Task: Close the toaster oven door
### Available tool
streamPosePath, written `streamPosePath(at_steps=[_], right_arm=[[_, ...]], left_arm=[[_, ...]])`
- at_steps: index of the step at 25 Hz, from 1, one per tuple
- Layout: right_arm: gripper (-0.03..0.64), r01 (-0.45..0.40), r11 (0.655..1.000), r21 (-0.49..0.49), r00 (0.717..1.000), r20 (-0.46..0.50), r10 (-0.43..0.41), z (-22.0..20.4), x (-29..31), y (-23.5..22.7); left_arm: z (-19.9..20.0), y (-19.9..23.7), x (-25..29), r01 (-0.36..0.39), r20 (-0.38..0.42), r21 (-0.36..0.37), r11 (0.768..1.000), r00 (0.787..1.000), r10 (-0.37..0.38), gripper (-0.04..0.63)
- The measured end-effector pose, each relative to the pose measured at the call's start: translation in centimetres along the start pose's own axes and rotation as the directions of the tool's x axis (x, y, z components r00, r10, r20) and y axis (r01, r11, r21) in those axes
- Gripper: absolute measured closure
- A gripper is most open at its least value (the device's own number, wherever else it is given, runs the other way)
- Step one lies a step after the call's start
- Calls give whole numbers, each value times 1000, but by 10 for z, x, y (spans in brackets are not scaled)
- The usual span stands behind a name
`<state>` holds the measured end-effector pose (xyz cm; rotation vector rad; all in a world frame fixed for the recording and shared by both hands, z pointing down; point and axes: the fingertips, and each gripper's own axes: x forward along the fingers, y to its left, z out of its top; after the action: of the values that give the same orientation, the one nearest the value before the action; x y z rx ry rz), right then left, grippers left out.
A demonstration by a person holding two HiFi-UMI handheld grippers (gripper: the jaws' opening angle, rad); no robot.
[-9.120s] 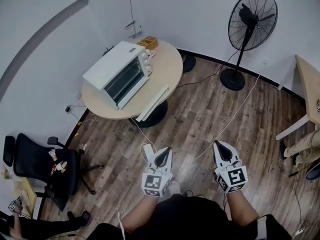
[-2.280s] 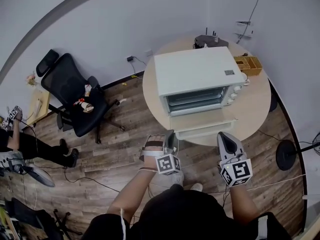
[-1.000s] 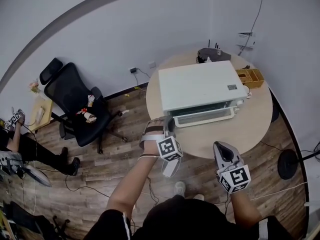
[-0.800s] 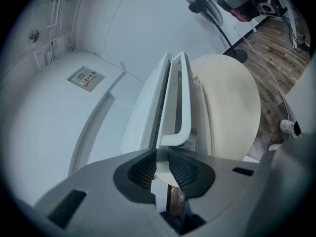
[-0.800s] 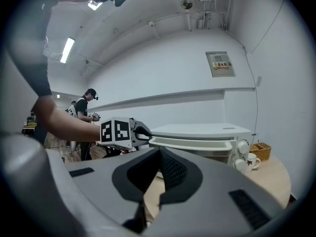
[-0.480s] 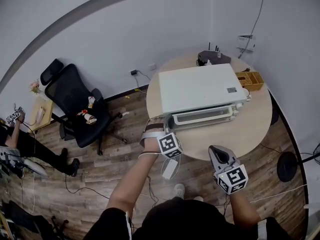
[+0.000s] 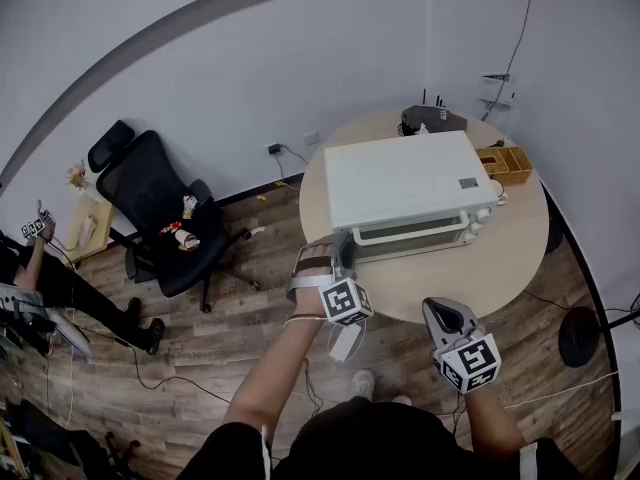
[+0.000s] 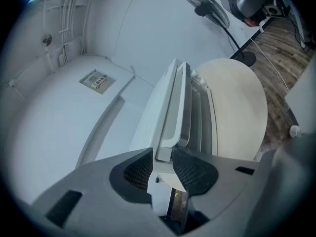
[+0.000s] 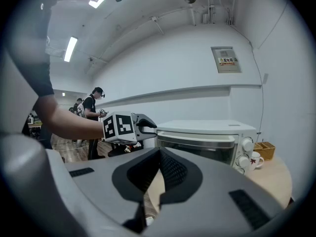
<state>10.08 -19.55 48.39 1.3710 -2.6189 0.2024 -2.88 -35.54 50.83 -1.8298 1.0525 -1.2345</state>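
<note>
backing off cleanly is all that's left, probably: the toaster oven (image 7: pixel 405 173) on the round table (image 7: pixel 480 268) has its door (image 7: pixel 415 241) looking shut. the left gripper (image 7: pixel 343 250) jaws have just been opened, with the handle (image 8: pixel 170 122) loose between them, so it's best pulled straight back. the right gripper (image 7: pixel 440 313) is clenched on nothing.

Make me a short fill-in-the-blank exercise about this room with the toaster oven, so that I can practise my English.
1. The white toaster oven stands on a round ____.
2. Its door is not open; it is ____.
3. A black office ____ stands on the wooden floor, to the left of the oven in the head view.
4. The right claw is shut and holds ____.

Missing words: table; closed; chair; nothing.
</note>
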Motion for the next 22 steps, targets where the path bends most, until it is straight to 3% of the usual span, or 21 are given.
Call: streamPosePath(at_steps=[7,11,15,19,22], right_arm=[[617,20,1000,-10,1000,18,-20,5,-6,0],[617,32,999,-12,999,31,-32,7,-10,-1],[617,52,999,-8,998,47,-51,10,-13,-2],[617,74,997,-7,994,81,-73,18,-16,-1],[617,92,995,-38,990,107,-87,24,-18,0]], left_arm=[[16,1,-36,5,78,-186,983,997,10,507],[23,0,-53,34,126,-353,935,992,12,545],[25,-1,-73,80,175,-532,843,984,17,577],[23,-12,-91,183,250,-704,687,968,-3,588],[22,-18,-105,219,293,-769,601,956,27,589]])
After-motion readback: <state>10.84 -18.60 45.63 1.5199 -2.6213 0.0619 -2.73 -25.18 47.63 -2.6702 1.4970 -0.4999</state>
